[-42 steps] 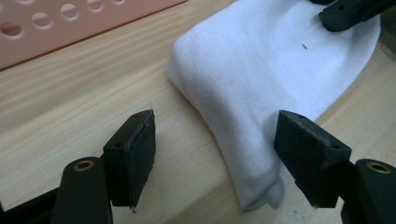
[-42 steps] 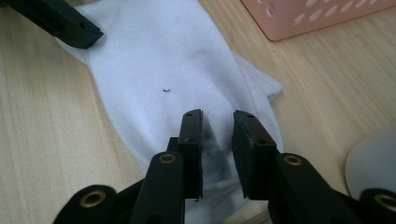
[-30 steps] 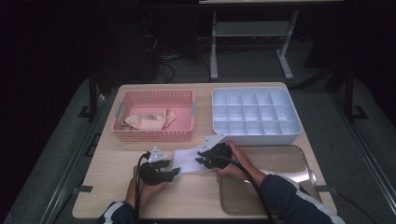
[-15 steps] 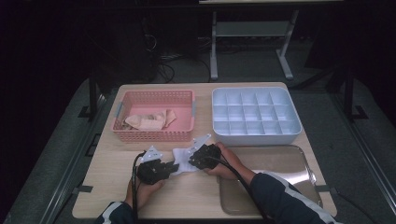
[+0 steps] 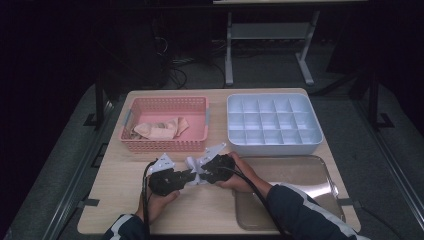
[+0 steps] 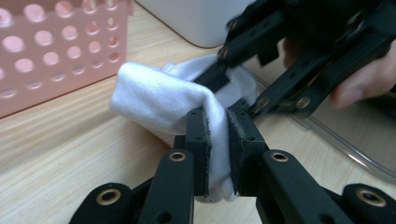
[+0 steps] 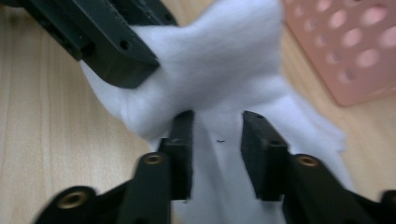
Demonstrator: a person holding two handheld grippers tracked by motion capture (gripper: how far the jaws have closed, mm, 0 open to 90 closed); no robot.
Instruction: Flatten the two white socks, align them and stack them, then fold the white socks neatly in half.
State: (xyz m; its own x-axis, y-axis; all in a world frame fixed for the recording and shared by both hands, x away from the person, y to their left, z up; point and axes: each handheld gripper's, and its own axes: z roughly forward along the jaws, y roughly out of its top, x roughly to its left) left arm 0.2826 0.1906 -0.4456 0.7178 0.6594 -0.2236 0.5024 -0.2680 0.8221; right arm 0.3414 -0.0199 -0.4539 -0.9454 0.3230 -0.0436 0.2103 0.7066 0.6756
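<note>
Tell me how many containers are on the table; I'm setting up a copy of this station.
3: a pink basket at the back left, a white divided tray at the back right, and a clear shallow tray at the front right, partly covered by the person's right forearm.

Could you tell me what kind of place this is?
Probably a lab or recording room, not a home: a light wooden table stands on grey floor among dark surroundings, with loose black cables and a grey metal stand behind it.

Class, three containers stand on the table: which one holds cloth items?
The pink perforated plastic basket: beige cloth lies inside, unlike the white compartment tray and clear flat tray.
</note>
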